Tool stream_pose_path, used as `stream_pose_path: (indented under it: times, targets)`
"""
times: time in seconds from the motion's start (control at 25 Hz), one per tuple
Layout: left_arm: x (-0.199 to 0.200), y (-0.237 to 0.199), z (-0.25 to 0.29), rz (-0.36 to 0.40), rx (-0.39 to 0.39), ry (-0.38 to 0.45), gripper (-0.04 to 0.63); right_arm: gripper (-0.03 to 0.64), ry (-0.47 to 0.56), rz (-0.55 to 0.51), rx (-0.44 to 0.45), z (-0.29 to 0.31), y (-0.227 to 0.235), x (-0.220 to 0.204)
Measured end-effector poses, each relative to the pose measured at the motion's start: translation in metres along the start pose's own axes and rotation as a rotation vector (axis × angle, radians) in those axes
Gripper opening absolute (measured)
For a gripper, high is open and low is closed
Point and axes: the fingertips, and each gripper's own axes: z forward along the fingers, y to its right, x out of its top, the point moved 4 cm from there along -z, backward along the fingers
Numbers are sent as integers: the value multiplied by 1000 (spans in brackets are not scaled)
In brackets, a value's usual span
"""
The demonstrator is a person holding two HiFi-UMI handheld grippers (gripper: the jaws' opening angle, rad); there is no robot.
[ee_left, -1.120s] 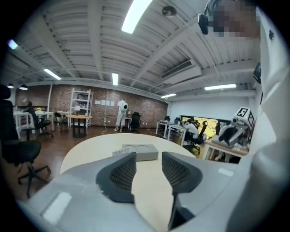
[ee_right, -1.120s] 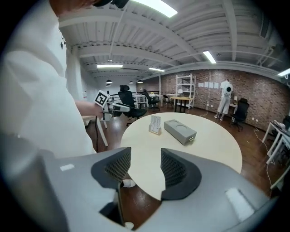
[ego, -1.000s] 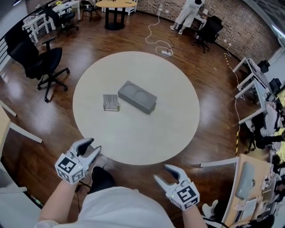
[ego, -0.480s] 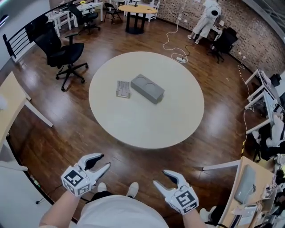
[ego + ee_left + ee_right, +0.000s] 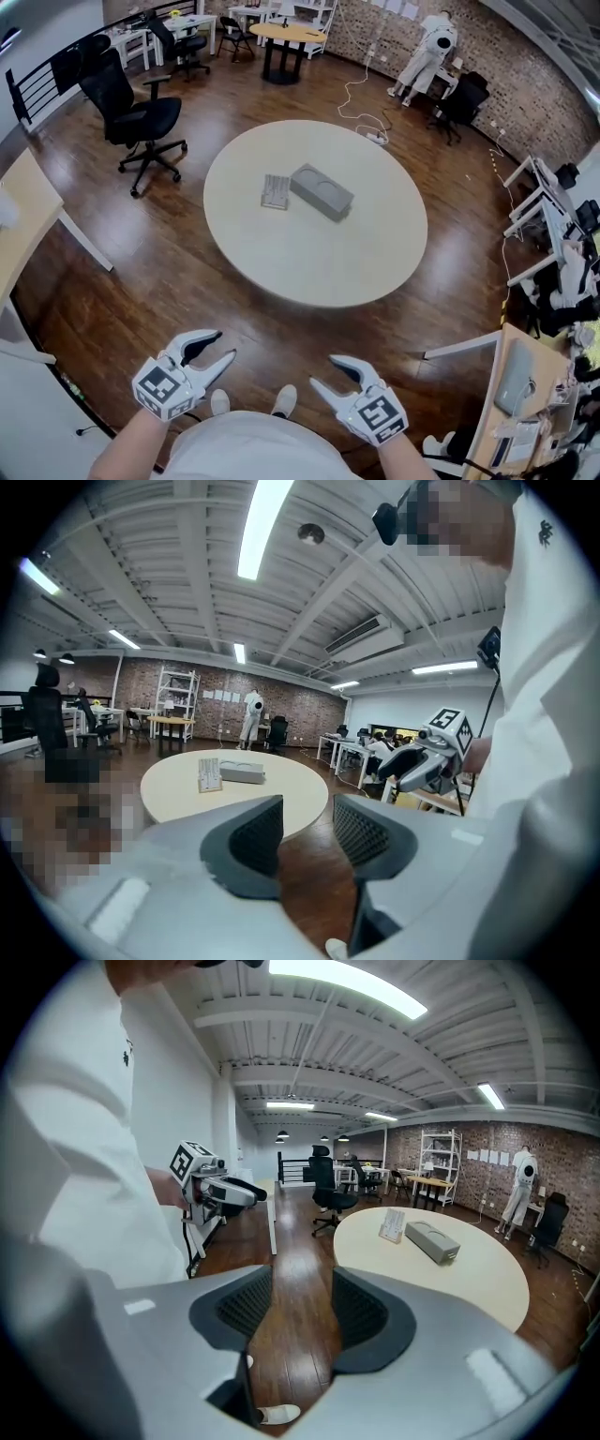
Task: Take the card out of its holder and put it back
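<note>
A small ribbed white card holder [image 5: 275, 191] sits on the round beige table [image 5: 366, 253], right beside a grey block [image 5: 322, 191] with two round recesses. I cannot make out a separate card at this distance. Both grippers hang over the wooden floor, well short of the table. My left gripper [image 5: 221, 347] is open with its jaws closing a little, and nothing lies between them. My right gripper [image 5: 328, 372] is open and empty too. The left gripper view shows the holder [image 5: 208, 774] and the block [image 5: 242, 774] far off; the right gripper view shows them [image 5: 393, 1225] [image 5: 431, 1240] likewise.
A black office chair [image 5: 136, 117] stands left of the table. A white cable with a power strip [image 5: 375, 136] lies on the floor behind it. Desks line the right wall [image 5: 544, 216]. A white-suited figure [image 5: 427, 52] is at the back. My shoes [image 5: 281, 401] show below.
The table has drawn away and now sits higher and smaller in the head view. Both grippers have dropped lower in the frame and are now over bare floor.
</note>
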Motion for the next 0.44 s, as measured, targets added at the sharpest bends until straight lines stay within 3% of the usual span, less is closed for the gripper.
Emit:
stream_pose_path:
  times: [0.44]
  targets:
    - [-32, -18, -61, -32, 5, -13, 160, 206, -22, -34, 3, 32, -54, 21]
